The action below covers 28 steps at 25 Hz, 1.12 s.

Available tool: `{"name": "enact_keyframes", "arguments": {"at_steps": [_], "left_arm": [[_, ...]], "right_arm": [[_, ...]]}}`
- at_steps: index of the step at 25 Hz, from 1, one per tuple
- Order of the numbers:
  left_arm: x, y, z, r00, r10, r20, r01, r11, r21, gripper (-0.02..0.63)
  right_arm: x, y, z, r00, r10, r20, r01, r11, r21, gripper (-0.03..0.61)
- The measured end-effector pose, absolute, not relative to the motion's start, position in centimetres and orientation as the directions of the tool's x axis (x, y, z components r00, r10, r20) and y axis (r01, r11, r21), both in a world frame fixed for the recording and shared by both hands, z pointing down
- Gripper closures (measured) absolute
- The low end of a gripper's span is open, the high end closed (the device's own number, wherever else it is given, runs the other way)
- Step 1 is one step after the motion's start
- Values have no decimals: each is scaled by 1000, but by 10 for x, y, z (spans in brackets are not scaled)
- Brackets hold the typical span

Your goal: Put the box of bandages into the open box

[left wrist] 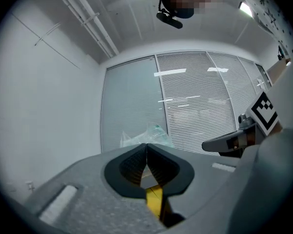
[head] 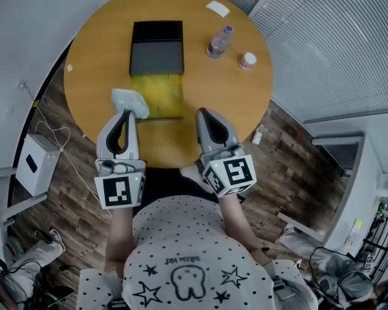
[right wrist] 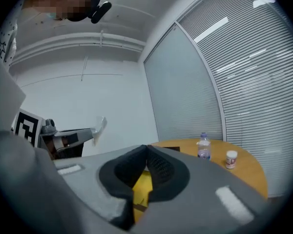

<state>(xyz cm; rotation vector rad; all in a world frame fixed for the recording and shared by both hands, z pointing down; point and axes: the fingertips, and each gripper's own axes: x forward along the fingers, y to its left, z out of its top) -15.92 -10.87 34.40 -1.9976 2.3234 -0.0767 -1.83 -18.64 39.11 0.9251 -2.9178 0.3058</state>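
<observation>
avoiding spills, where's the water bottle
Head view, far right of the table: the water bottle stands between the open box and the small white jar.

Grey left gripper [head: 126, 112], right gripper [head: 201, 112]; white dotted shirt [head: 187, 250].

Table [head: 246, 102] smooth wood; open box [head: 156, 57] matt black; bandage pack [head: 130, 101] crinkly clear plastic

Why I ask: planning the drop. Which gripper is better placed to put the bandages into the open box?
Left. The left gripper is shut on the plastic-wrapped bandage pack, which hangs at the edge of the open box. The right gripper is shut and holds nothing.
</observation>
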Motion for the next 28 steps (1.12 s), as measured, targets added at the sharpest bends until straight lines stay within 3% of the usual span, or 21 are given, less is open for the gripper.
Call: {"name": "enact_keyframes", "arguments": {"at_steps": [28], "left_arm": [[-197, -152, 320, -51, -997, -52, -994, 56, -98, 603]], "right_arm": [[-53, -221, 359, -782, -619, 76, -623, 768, -148, 574]]}}
